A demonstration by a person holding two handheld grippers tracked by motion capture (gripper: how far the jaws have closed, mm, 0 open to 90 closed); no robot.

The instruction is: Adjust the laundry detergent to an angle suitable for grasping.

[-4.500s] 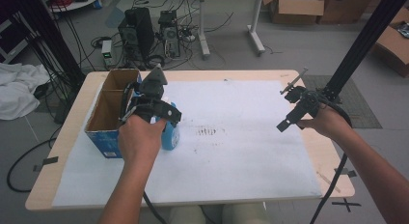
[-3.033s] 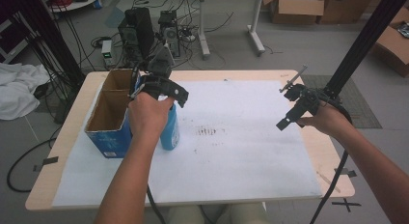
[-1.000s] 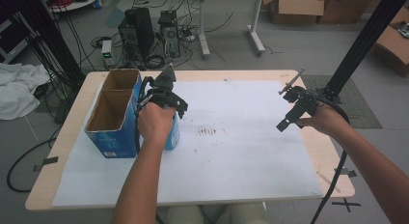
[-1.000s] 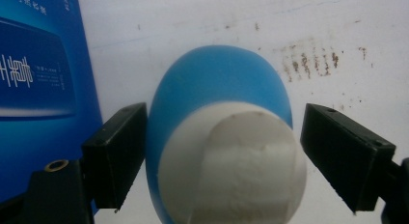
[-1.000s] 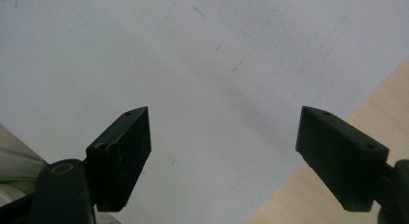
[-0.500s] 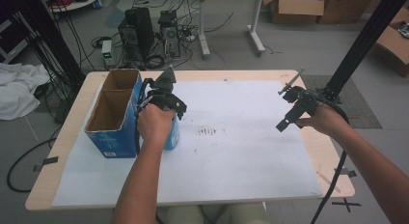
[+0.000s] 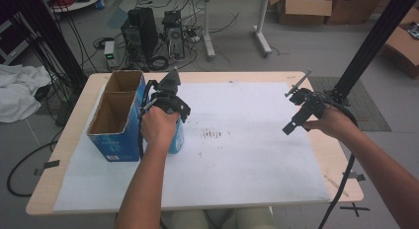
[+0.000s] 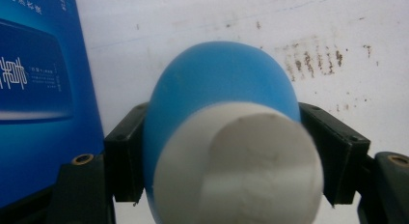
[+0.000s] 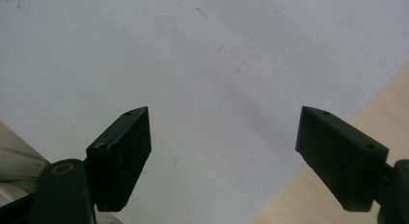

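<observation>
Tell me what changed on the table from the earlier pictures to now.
The left gripper moved from the box, rose above the blue bottle, then came down over it. Its jaws have just been closing and now clamp the bottle's sides. The bottle stands beside the box as before. The right gripper stayed open over the white sheet.

I count one blue bottle [image 8: 217, 89] with one white cap [image 8: 241, 161]. Beside it stands one blue box [image 7: 116, 121] with two open compartments. One white sheet [image 7: 247, 155] covers my one counter [image 7: 64, 140]. I hold two hand-held grippers: my left one [image 7: 170, 98] and my right one [image 7: 301, 110]. On the floor beyond I see two computer towers [image 7: 141, 26] and one white cloth [image 7: 17, 91].
</observation>
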